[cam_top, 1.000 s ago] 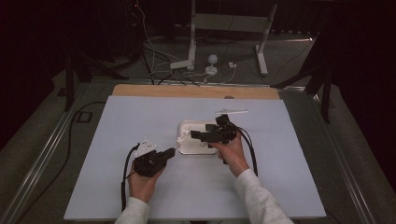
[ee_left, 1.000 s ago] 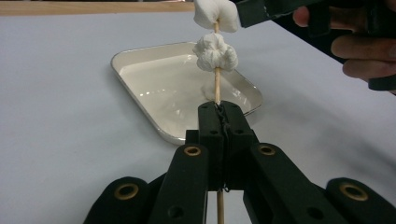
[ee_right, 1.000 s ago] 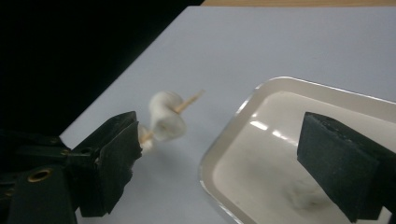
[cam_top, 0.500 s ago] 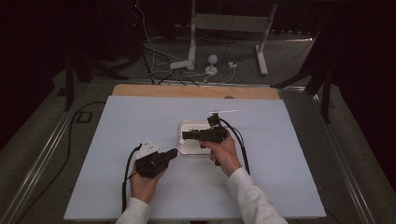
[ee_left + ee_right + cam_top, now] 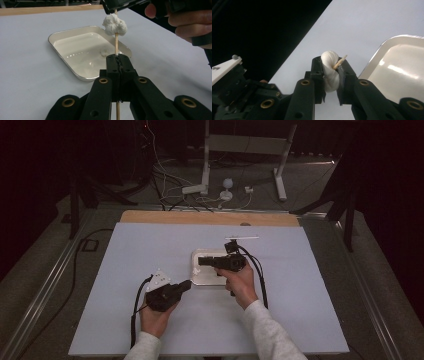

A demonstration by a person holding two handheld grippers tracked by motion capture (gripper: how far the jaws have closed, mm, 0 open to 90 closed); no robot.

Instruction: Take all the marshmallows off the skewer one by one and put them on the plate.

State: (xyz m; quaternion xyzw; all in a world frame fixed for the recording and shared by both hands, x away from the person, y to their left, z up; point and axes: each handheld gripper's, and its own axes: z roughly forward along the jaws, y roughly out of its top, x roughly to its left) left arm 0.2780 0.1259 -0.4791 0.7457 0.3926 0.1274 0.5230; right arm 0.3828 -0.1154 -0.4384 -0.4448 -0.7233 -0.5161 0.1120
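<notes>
In the high view, your right gripper [image 5: 202, 261] and hand [image 5: 239, 282] cover the middle of the tray [image 5: 200, 279], so its contents and the skewer are too small and dark to make out there. In the left gripper view, the skewer [image 5: 116, 43] runs off the bottom edge below the jaws, and its top end disappears behind your right gripper [image 5: 117, 6] at the upper edge of the frame. The right gripper view cuts the tray [image 5: 387, 43] off at the right edge.

Your left gripper [image 5: 117, 58] is clamped tight on the skewer, holding it upright at the centre of that frame. A white lump [image 5: 114, 24] sits threaded on the skewer, well above the left jaws and just under the right gripper. In the right gripper view, the lump [image 5: 330, 71] sits between your right gripper's [image 5: 331, 75] 2 jaws, which have just been closing and now press on it from both sides; the skewer's pointed tip [image 5: 340, 62] pokes out of the lump at the upper right.

The tray is shallow and white, lying on the pale mat [image 5: 125, 270]. In the left gripper view, it holds 1 small white scrap [image 5: 103, 53] near its middle.
</notes>
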